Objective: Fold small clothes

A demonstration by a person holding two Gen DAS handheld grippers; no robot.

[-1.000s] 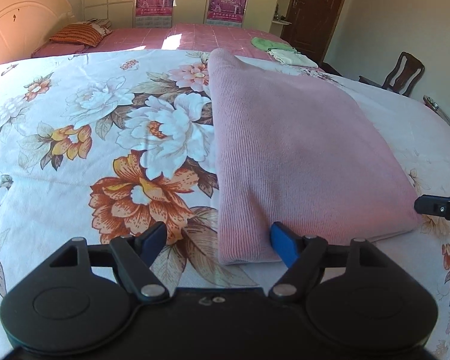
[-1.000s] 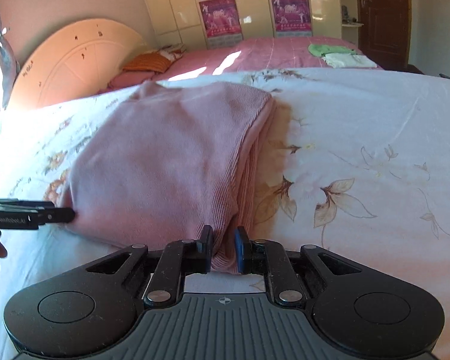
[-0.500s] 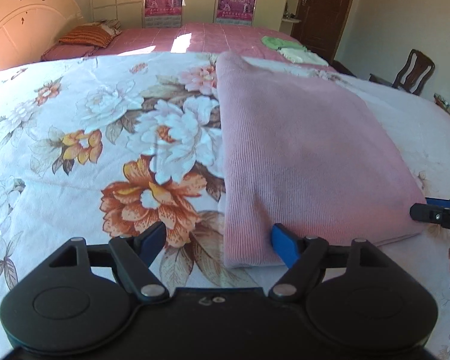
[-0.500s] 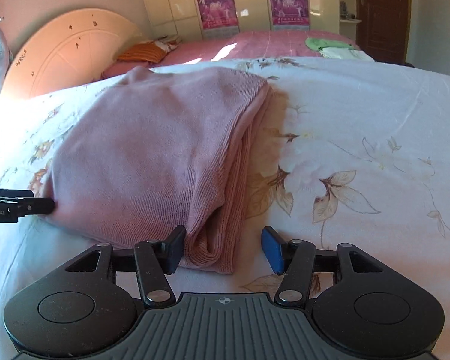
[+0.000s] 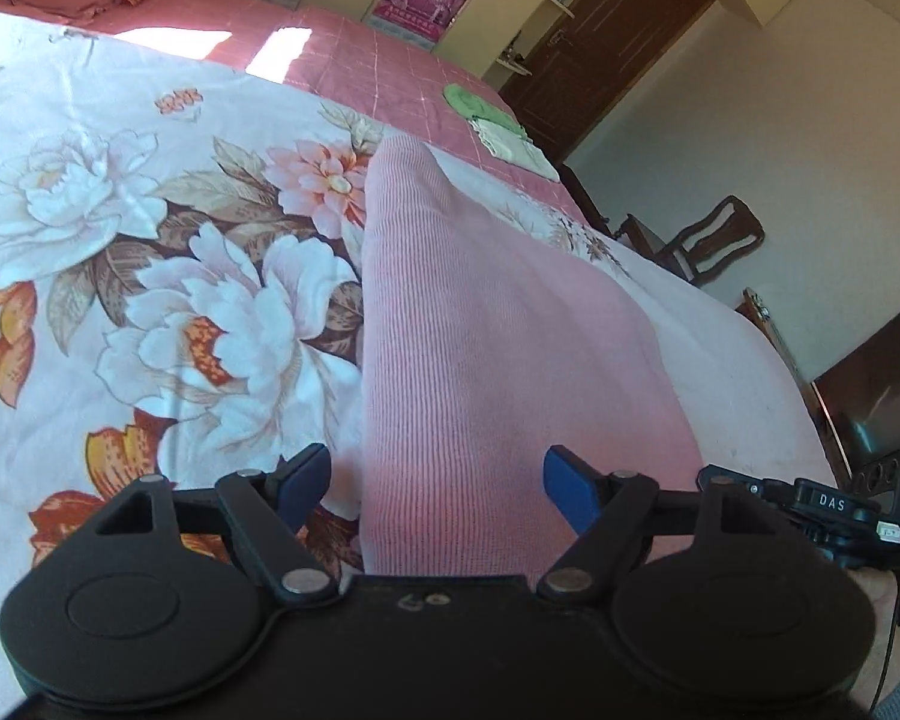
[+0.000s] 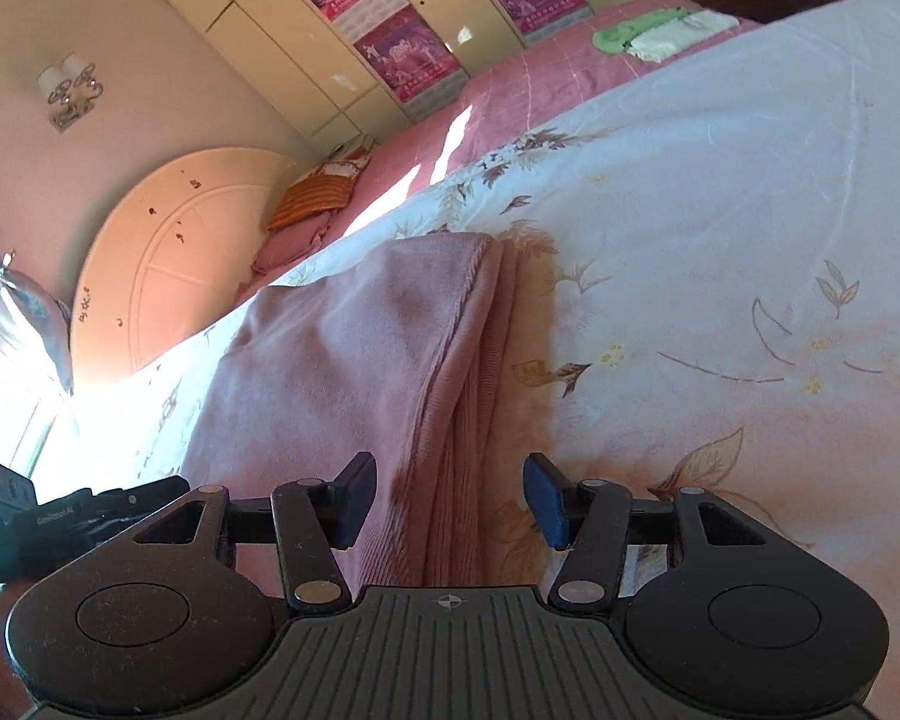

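Observation:
A folded pink knit garment lies flat on the floral bedsheet. My left gripper is open, its blue fingertips straddling the garment's near left edge. My right gripper is open, its blue fingertips straddling the garment's near right edge, where stacked folded layers show. The right gripper also shows at the right edge of the left wrist view; the left gripper shows at the left edge of the right wrist view.
Folded green and white clothes lie on the pink bedspread behind. An orange striped pillow lies by the round headboard. A wooden chair and a dark door stand to the right.
The right gripper opened and let go of the garment's near corner. Both grippers moved forward over the garment's near edge and tilted. The left gripper stayed open.

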